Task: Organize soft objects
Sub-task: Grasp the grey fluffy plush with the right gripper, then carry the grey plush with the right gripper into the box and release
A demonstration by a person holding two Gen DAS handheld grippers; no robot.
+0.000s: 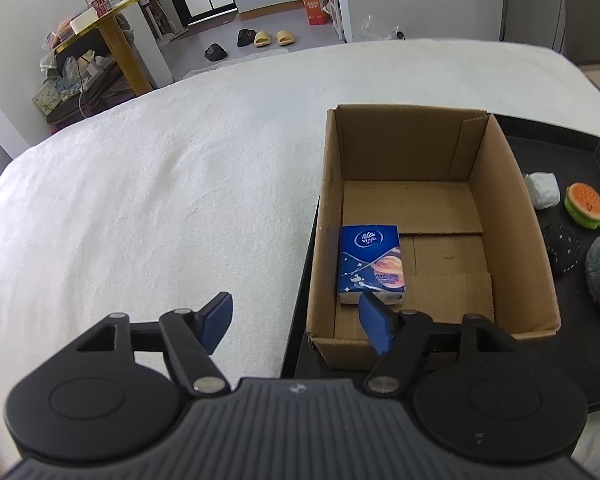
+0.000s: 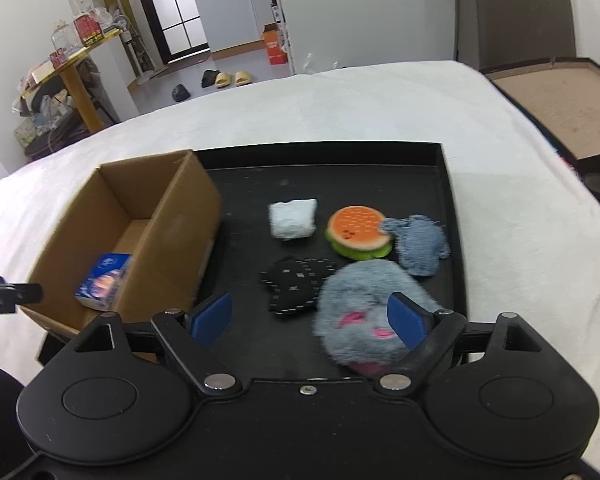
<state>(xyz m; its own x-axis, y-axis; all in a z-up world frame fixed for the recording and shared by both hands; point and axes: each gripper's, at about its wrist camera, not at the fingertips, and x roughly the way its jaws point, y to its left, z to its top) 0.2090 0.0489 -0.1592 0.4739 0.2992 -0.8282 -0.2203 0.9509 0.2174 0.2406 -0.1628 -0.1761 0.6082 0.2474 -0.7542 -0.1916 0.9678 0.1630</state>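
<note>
A blue tissue pack (image 1: 370, 264) lies flat in the near left corner of the open cardboard box (image 1: 512, 216). My left gripper (image 1: 296, 324) stands open just before the box's near wall, nothing between its pads; its right pad (image 1: 374, 326) overlaps the pack's near end. In the right wrist view the box (image 2: 172, 236) and pack (image 2: 105, 280) sit left on a black tray (image 2: 448, 200). My right gripper (image 2: 310, 318) is open above the tray. A grey fluffy plush (image 2: 360, 312) lies partly between its pads, against the right pad (image 2: 406, 320).
On the tray lie a white wad (image 2: 293, 219), an orange-and-green burger toy (image 2: 358, 231), a blue-grey fuzzy piece (image 2: 420, 244) and a black dotted cloth (image 2: 298, 284). White bedding (image 1: 160, 184) surrounds the tray. A brown-lined case (image 2: 560, 104) stands at the right.
</note>
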